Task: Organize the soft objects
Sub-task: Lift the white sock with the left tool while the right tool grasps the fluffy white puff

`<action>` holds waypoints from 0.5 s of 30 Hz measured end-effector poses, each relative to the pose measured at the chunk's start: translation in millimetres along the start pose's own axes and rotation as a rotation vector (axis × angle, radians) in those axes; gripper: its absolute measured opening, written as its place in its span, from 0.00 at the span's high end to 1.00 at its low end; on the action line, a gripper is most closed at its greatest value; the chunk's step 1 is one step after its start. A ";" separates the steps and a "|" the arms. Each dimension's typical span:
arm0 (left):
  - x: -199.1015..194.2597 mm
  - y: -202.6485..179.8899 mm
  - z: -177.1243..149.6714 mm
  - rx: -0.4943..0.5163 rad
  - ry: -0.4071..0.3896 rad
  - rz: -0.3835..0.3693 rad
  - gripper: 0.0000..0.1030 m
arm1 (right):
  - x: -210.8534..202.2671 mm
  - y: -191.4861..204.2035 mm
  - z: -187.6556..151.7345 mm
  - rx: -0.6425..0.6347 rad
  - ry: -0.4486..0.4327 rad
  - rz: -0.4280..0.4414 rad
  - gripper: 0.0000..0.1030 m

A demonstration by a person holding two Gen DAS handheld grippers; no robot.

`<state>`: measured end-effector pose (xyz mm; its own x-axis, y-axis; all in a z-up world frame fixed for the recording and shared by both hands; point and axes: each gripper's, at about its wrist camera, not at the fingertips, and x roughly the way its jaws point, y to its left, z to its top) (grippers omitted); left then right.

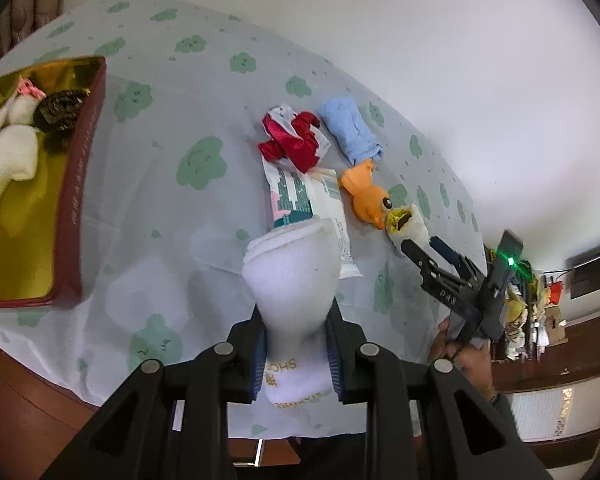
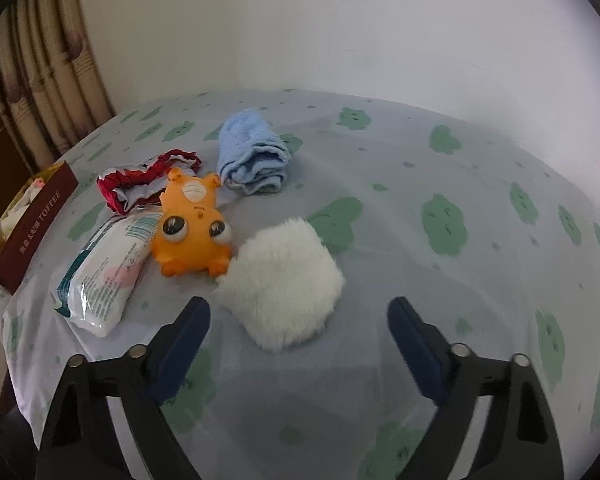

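Currently, rolled white sock (image 1: 290,276) points lengthwise toward table.

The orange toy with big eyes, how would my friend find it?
Look at the cloud-print tablecloth, in the pile of soft things. The orange toy lies between the wipes pack and the white fluffy ball. Only it has bulging eyes.

the white sock (image 1: 290,276) hides the near end of the wipes packet (image 1: 300,196); its printed lettering is only partly legible. the toffee box (image 1: 72,216) is cut off by the left edge in both views, its contents partly out of frame. clutter on the distant shelf (image 1: 532,320) is too small to identify. the fluffy white item (image 2: 282,282) shows no readable shape. the tablecloth (image 2: 460,240) blurs towards the right.
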<state>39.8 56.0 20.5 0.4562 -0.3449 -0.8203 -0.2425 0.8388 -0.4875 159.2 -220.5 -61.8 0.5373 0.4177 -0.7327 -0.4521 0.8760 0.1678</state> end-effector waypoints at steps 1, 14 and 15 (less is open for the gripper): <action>-2.3 -0.8 -1.1 0.008 -0.006 0.006 0.75 | 4.3 -0.3 2.6 -0.006 0.005 0.005 0.15; -33.2 17.4 -12.4 0.003 -0.058 0.029 0.75 | -25.5 2.4 -26.7 0.124 0.004 0.020 0.72; -37.7 22.4 -12.2 -0.003 -0.067 0.039 0.75 | -33.1 5.4 -31.4 0.132 -0.008 0.022 0.72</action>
<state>6.7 82.7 36.9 0.5025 -0.2833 -0.8169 -0.2639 0.8494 -0.4569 116.7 -237.2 -57.4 0.5339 0.4389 -0.7227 -0.3667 0.8904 0.2698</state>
